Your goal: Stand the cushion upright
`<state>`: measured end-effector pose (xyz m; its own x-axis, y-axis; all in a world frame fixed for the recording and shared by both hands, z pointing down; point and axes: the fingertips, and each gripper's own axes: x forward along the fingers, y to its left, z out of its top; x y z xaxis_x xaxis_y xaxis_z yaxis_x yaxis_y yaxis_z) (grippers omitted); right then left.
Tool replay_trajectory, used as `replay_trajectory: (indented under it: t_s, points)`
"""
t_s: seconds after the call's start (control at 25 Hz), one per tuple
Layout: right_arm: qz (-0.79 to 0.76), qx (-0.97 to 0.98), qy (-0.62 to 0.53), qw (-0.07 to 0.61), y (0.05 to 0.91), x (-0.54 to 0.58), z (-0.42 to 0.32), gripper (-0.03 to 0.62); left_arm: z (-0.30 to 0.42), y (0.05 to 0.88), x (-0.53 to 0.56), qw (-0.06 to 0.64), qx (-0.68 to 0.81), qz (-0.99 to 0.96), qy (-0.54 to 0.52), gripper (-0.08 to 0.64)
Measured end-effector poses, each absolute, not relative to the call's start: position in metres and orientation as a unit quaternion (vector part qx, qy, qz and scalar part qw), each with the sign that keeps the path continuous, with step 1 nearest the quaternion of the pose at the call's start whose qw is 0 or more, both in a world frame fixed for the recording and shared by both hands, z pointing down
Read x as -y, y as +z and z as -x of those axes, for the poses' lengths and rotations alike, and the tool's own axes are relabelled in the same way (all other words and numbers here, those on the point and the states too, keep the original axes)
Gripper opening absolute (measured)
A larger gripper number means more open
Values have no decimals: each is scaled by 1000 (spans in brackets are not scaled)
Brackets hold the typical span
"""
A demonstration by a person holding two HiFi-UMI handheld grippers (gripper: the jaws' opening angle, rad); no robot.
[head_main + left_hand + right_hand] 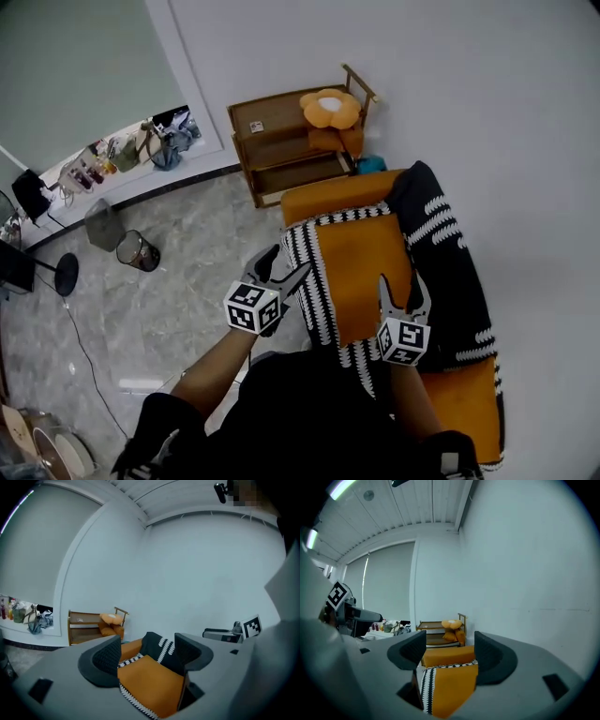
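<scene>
Where the left gripper [289, 265] hangs: just off the left border of the cushion [361, 272], fingers [105, 660] spread wide, nothing pressed between them.
Cushion, place: lying flat on the orange sofa [328, 199], long side running away from us, not yet upright.
Right gripper [403, 283]: over the cushion's near right part, fingers [490, 660] likewise wide and empty.
Risk, left side: we judge that a pinch on the zigzag trim [323, 309] alone may only stretch the cover, so the body sags and folds instead of rising.
Risk, middle: if the two grips close at unequal depth, the cushion could twist and tip off the open seat edge to the floor [169, 300].
Risk, right side: the right fingers may catch the black textile [455, 281] together with the cushion and drag it up too. Once raised, the cushion could also slump forward unless it leans on that textile or the wall [506, 141].
Material, floor: pale marbled tile, hard, glossy.
Material, cushion: flat rectangular pad with a matte orange fabric face and a black-and-white zigzag band along the left and far edges. We expect it to be soft and floppy.
Material, sofa: same orange upholstery, smooth, blocky ends.
Material, black textile: dark cloth with rows of white dashes, bulky. Whether it is a cushion or a throw we cannot tell.
Material, wall: plain, smooth, light grey.
</scene>
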<state>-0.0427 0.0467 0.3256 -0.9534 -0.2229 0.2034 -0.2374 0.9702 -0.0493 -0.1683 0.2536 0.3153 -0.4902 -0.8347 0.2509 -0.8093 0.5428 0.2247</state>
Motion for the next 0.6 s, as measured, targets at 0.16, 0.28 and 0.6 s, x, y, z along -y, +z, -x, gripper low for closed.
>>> replay_trajectory:
  t_s: [0.16, 0.28, 0.6]
  points:
    - [-133, 984, 42, 107, 324, -15, 42, 331, 178, 312, -216, 174, 853, -490, -41, 374]
    - [-164, 980, 62, 90, 322, 5, 34, 306, 184, 317, -194, 182, 845, -501, -36, 374]
    - [-245, 960, 89, 105, 342, 50, 17, 305, 206, 341, -133, 215, 809, -547, -9, 370]
